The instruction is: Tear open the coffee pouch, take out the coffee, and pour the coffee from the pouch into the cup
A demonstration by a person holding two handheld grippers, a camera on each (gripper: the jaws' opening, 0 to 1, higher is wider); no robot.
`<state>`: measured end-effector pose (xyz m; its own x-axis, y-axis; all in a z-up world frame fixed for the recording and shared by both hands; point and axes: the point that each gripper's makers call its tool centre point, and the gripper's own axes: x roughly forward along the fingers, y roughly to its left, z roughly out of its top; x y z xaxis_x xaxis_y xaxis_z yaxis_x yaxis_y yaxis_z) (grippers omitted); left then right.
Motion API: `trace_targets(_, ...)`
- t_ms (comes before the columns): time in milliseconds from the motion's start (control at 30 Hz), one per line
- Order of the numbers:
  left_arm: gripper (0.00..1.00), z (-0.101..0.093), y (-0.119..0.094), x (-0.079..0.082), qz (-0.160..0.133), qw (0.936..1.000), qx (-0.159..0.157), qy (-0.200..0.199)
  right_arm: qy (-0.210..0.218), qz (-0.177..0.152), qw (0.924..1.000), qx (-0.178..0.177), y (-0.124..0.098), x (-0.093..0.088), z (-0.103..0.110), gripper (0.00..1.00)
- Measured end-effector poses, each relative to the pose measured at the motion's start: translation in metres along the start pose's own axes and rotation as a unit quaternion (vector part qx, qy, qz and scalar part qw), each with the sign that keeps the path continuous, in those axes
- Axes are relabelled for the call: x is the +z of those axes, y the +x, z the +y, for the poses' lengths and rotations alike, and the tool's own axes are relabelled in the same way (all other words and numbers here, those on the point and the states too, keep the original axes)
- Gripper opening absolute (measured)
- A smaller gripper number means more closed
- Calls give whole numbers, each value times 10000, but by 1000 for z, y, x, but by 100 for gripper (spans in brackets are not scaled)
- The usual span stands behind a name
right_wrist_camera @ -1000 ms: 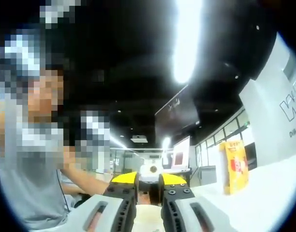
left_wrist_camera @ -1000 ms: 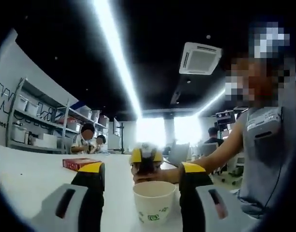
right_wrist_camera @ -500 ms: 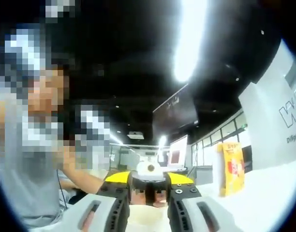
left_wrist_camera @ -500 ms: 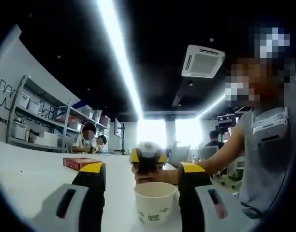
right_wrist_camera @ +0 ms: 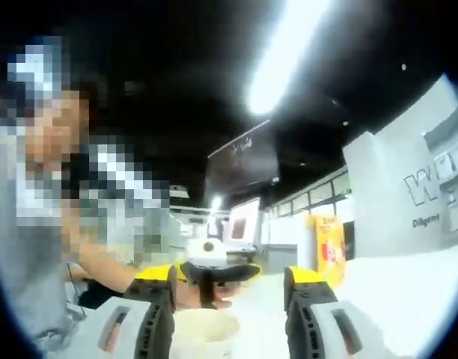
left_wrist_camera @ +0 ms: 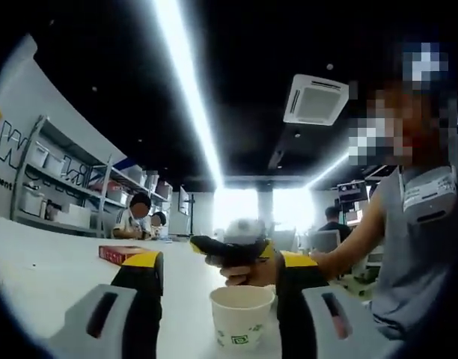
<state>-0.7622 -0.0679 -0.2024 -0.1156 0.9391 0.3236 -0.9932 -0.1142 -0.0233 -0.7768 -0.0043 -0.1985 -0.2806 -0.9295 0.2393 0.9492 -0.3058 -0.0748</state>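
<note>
Right now the white paper cup point(left_wrist_camera: 242, 317) stands on the white table point(left_wrist_camera: 42, 269) between the wide-spread, empty jaws of the left gripper point(left_wrist_camera: 218, 262), with the right gripper point(left_wrist_camera: 230, 250) held in a hand point(left_wrist_camera: 244, 273) just beyond it at 12 o'clock and a red box point(left_wrist_camera: 123, 253) lying well off at 10 o'clock. From the right gripper view, its own gripper point(right_wrist_camera: 230, 275) is also parted wide and holds nothing, the cup point(right_wrist_camera: 201, 329) sits low between the jaws, the left gripper point(right_wrist_camera: 211, 268) faces it behind the cup, and a yellow pouch point(right_wrist_camera: 325, 250) stands upright on the table point(right_wrist_camera: 408, 292) at 2 o'clock
</note>
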Motion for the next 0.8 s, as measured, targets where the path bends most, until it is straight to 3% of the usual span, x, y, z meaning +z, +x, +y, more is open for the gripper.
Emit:
trace_targets(167,62,-2,2,-5,139,9999,-16,49,-97,291,9989,-353,-6,-14,12,70)
trace_targets(300,61,-1,2,-4,123,9999,4,42,120,776,9927,-920,-12,-33,15,77)
trace_targets(400,61,-2,3,-8,208,9998,-15,71,96,1212,9853,-1200,-15,-50,22,77)
trace_targets(500,61,-3,3,-9,225,9997,-15,84,282,1425,9769,-1564,-18,-64,25,77)
trace_targets(533,61,-3,3,-9,218,9997,-8,86,215,1443,9761,-1613,-17,-67,27,77)
trace_targets(600,61,-1,2,-8,205,9998,12,75,-95,1888,9635,-1894,-22,-81,25,75)
trace_targets(667,61,-1,2,-8,192,9998,6,65,-413,2117,9552,-2027,-23,-88,26,70)
trace_targets(800,61,-1,2,-9,232,9997,12,92,-274,2041,9559,-2095,-14,-88,32,68)
